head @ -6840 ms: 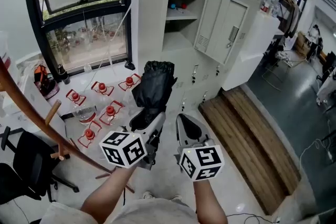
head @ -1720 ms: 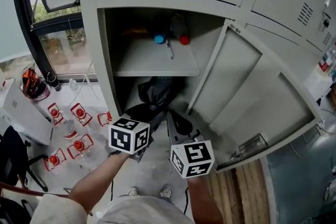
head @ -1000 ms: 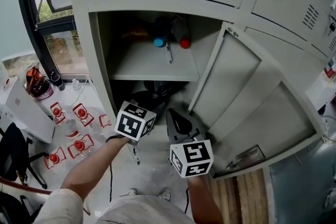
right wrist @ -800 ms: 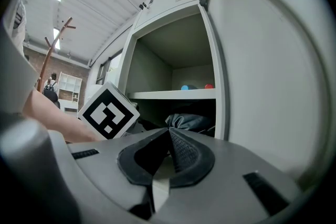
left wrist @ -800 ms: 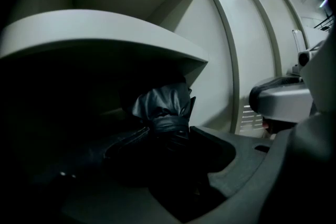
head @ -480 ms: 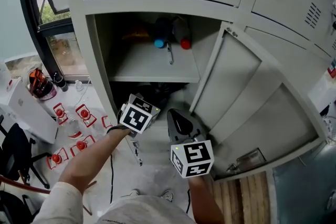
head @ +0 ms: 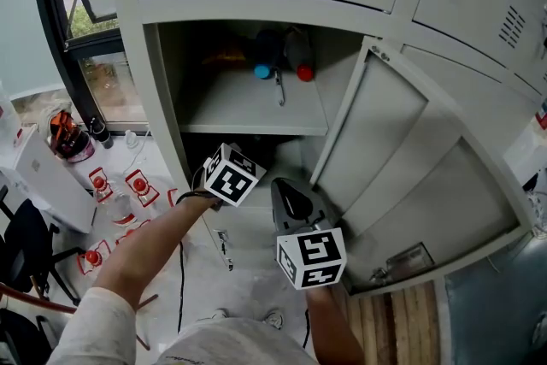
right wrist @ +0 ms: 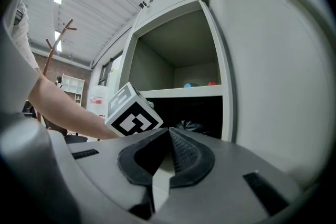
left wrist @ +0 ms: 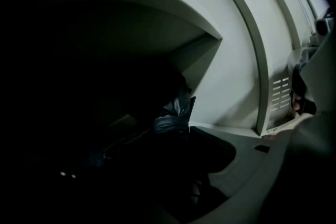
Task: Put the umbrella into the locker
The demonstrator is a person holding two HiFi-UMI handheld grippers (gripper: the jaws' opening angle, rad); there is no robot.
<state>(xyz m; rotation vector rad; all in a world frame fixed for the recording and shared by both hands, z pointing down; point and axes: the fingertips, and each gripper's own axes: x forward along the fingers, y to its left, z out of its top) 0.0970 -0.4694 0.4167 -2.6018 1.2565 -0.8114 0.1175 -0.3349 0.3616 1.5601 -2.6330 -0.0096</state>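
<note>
Left gripper view, left claw (left wrist: 157,136) clamped on black umbrella (left wrist: 176,113) inside locker (left wrist: 231,50), right claw (right wrist: 168,132) together

Several seconds back the person stood well off from the grey metal locker (head: 162,90), and the left hand-held gripper (head: 227,172) held the black folded umbrella (left wrist: 176,114) up in the open over the floor. Since then the person has come right up to the open locker. The umbrella went from the mouth of the dark lower compartment (head: 267,148), under the grey shelf (head: 256,108), to deep inside it, and the head view has nearly lost it. The left hand-held gripper has followed it in on a more stretched arm and rolled, leaving its marker cube (head: 234,178) tilted.
</note>
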